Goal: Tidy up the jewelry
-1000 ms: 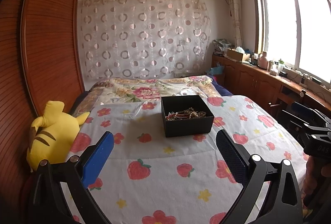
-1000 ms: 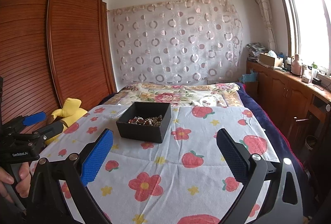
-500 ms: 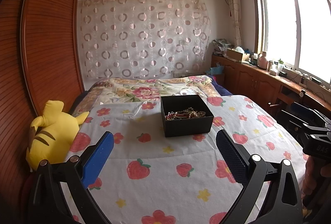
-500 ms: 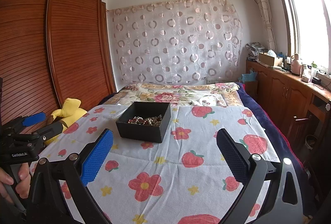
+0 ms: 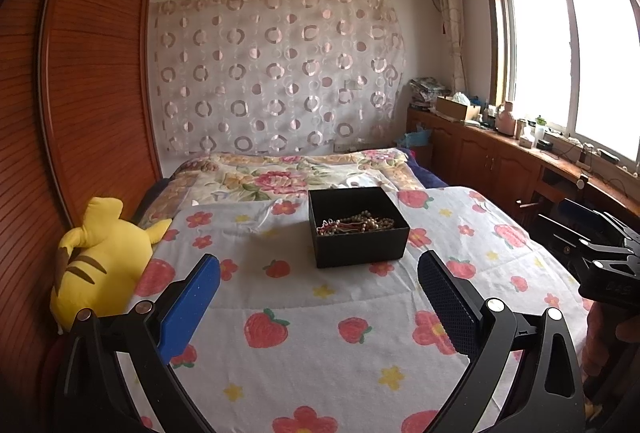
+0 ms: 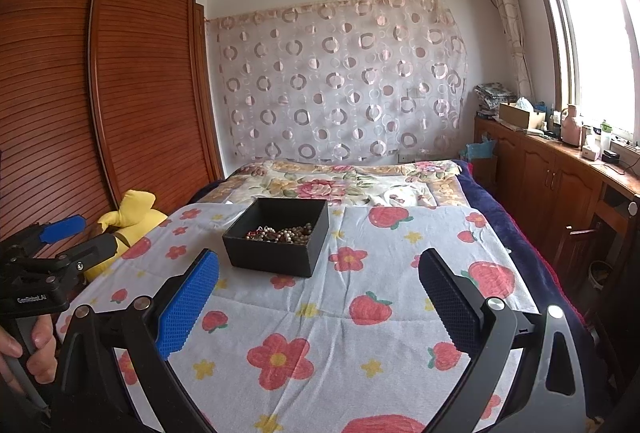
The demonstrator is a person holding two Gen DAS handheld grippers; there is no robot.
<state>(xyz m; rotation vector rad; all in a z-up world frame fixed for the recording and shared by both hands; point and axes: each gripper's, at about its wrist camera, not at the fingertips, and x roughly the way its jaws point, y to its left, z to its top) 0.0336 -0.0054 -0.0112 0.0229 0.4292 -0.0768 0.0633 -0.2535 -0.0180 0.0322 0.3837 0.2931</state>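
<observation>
A black open box stands on the bed, holding a tangle of beaded jewelry. It also shows in the right wrist view, with the beads inside. My left gripper is open and empty, held above the bedspread short of the box. My right gripper is open and empty, also short of the box, to its right. The right gripper shows at the right edge of the left wrist view; the left gripper shows at the left edge of the right wrist view.
The bed has a white spread with strawberries and flowers. A yellow plush toy lies at its left edge by the wooden wardrobe. Wooden cabinets with clutter run under the window on the right.
</observation>
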